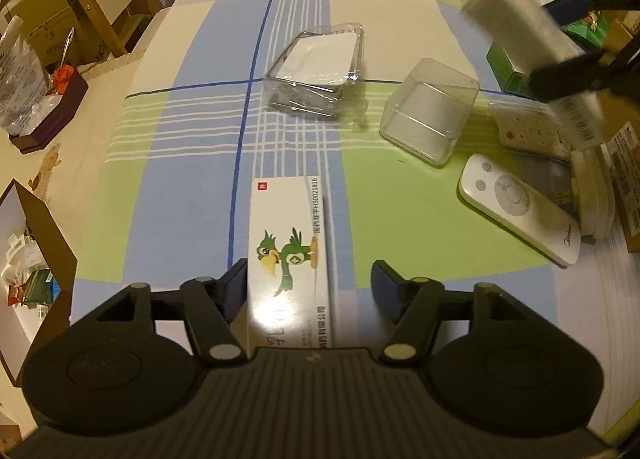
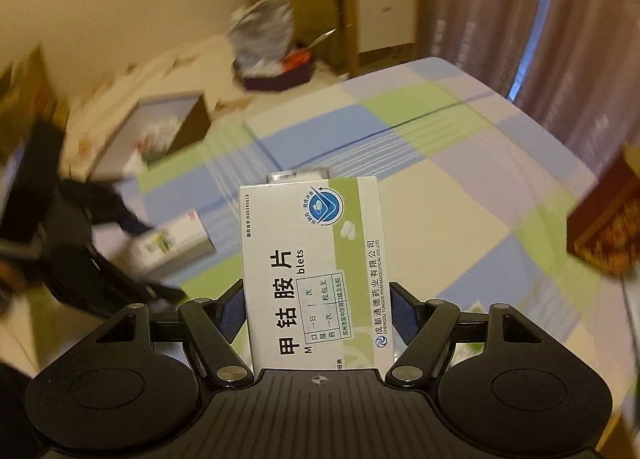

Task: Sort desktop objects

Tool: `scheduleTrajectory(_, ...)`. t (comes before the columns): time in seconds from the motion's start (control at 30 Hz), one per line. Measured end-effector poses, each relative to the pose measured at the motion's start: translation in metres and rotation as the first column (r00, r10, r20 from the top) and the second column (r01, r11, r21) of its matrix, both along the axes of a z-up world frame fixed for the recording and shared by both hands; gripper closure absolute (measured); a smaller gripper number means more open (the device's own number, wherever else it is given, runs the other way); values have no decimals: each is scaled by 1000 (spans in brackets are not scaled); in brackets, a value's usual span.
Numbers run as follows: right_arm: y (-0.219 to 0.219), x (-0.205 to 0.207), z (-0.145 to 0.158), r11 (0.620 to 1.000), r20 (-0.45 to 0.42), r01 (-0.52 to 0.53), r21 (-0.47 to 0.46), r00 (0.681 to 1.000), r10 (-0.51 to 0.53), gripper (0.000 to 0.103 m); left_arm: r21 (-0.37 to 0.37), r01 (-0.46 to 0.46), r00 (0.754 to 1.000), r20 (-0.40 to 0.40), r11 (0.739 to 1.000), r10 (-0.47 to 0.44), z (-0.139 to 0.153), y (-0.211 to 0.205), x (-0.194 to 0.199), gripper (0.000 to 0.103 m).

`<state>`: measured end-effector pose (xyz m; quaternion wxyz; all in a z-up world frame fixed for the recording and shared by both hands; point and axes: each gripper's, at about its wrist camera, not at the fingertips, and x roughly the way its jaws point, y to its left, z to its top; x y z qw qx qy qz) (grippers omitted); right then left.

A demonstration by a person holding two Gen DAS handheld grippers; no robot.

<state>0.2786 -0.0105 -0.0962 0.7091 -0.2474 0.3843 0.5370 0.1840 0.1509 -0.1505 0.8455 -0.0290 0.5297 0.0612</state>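
On the checked-cloth worktop (image 1: 168, 187), the white parrot-printed carton (image 1: 290, 255) lies nearest; behind it sits a clear plastic tray (image 1: 316, 71), with a clear plastic lid (image 1: 430, 111) and white remote control (image 1: 520, 209) to its right.

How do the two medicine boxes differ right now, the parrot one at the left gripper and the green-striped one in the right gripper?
The parrot box lies flat on the tablecloth; the green-striped box is lifted off it. The left gripper stands open around the parrot box, with a gap on one side; the right gripper is clamped on the striped box. Both are white cartons with green print.
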Motion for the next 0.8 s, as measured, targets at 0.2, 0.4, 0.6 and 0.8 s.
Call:
scheduleTrajectory(0.2, -34, -1, 32, 981, -153, 169, 100, 976, -153, 32, -4, 16, 1000, 19, 1000, -16, 2, 1, -3, 70)
scheduleTrajectory(0.4, -73, -8, 65, 935, -232, 302, 184, 938, -257, 32, -26, 1, 1000, 0, 1000, -1, 6, 3, -12, 70)
scheduleTrajectory(0.6, -121, -9, 91, 872, -276, 427, 239, 891, -361, 32, -52, -20, 1000, 2, 998, 20, 19, 0, -30, 70)
scheduleTrajectory(0.8, -166, -7, 103, 808, -297, 536, 243, 835, -464, 32, -61, -6, 998, 54, 998, 9, 47, -15, -35, 70)
